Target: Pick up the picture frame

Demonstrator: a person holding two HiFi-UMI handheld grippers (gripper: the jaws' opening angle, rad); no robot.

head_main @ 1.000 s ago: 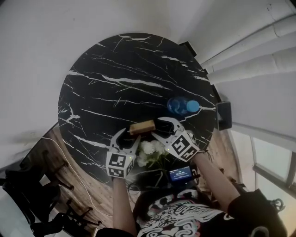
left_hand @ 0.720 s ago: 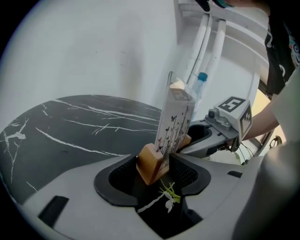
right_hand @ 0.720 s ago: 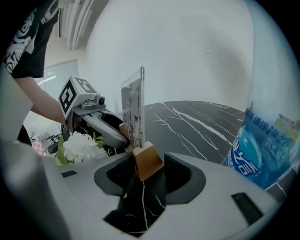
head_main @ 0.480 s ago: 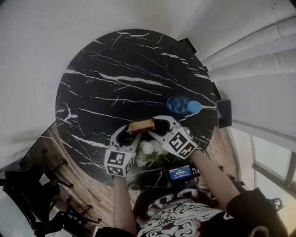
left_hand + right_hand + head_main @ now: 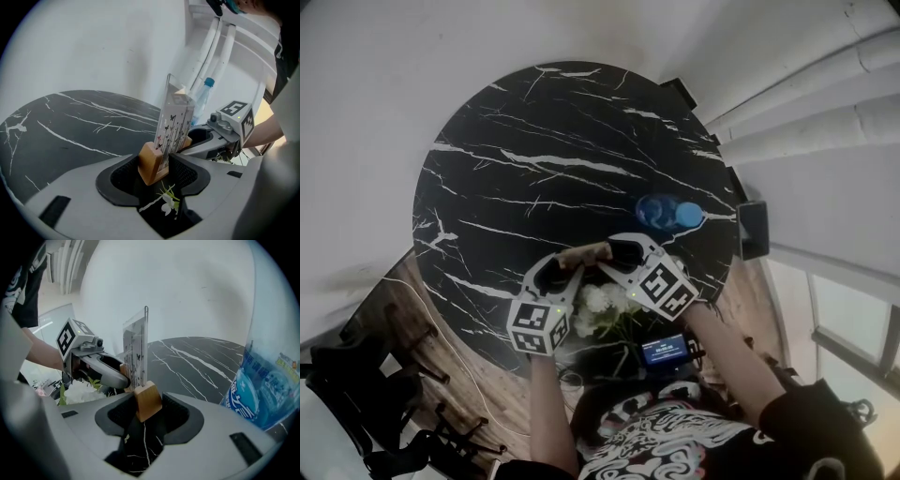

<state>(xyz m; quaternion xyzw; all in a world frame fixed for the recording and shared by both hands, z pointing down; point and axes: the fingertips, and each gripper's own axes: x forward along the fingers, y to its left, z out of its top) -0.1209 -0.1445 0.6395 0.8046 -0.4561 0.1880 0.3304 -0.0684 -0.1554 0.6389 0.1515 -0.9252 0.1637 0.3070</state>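
Black marble table (image 5: pixel 534 141): picture frame (image 5: pixel 174 126) sits between both claws. The left gripper (image 5: pixel 157 168) and right gripper (image 5: pixel 147 411) each pinch one end of its base. Frame has just nudged up-left, so the lift is probably starting.

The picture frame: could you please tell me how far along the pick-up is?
Done: the left gripper and right gripper are each shut on one end of the wooden base of the picture frame. In hand: the frame stands upright between them. Left: raising it clear of the black marble table; whether it has lifted off yet cannot be told.
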